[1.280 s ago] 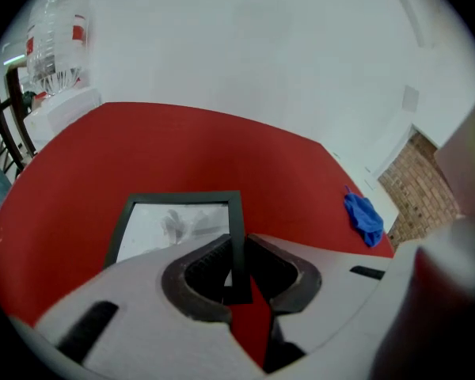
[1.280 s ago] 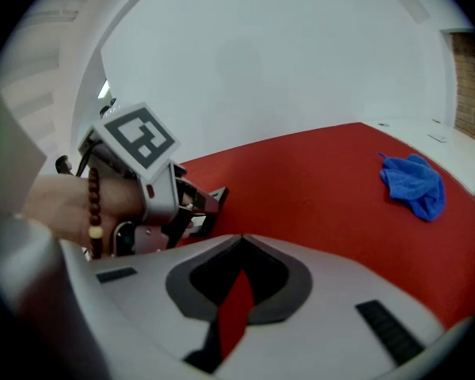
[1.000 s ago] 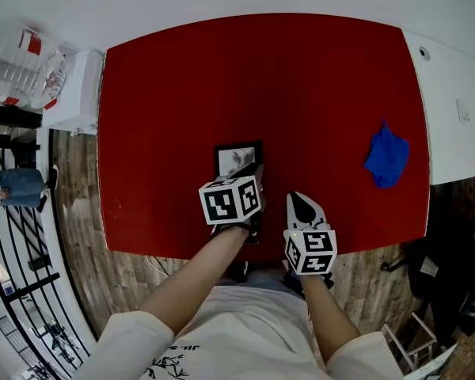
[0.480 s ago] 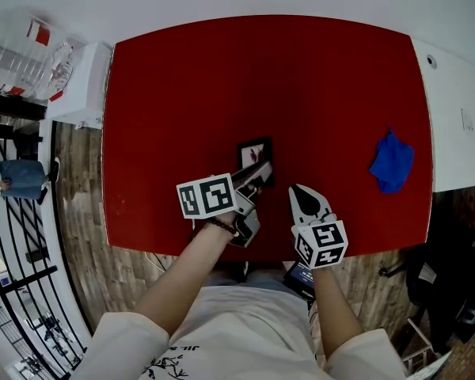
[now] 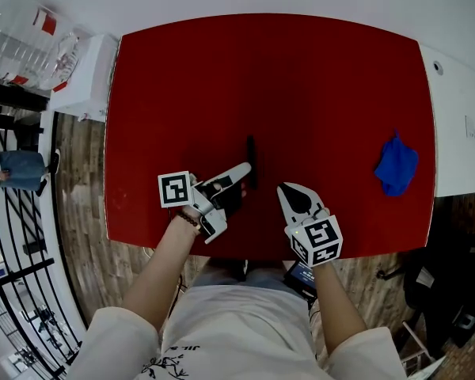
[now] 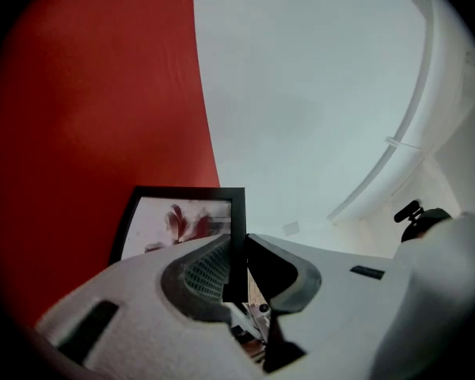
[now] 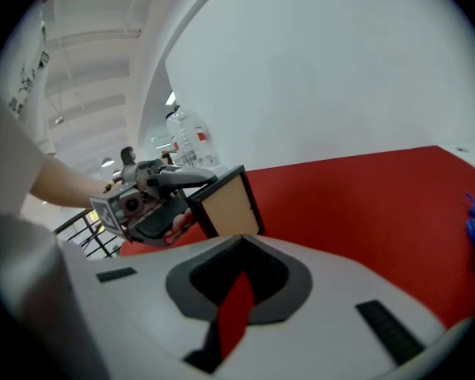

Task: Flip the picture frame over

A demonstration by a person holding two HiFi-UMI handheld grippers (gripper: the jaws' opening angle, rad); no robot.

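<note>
The black picture frame [image 5: 251, 161] stands on edge over the red table [image 5: 301, 77], so the head view shows it as a thin dark line. My left gripper [image 5: 244, 171] is shut on its near edge and points level across the table. In the left gripper view the frame's side [image 6: 236, 236] runs between the jaws, and the print with red flowers [image 6: 178, 224] faces left. The right gripper view shows the frame's tan back [image 7: 222, 203] and the left gripper [image 7: 154, 190] holding it. My right gripper [image 5: 289, 190] hangs just right of the frame, shut and holding nothing [image 7: 241, 248].
A crumpled blue cloth [image 5: 397, 165] lies near the table's right edge. A white cabinet [image 5: 83, 81] with clear plastic bottles [image 5: 16, 50] stands off the left corner. White counter [image 5: 459, 109] borders the right side. A railing and a person [image 5: 16, 169] are at far left.
The frame went from lying picture-up to standing on edge, lifted off the table. My left gripper rolled and swung leftward with it. The right gripper drifted slightly left.
</note>
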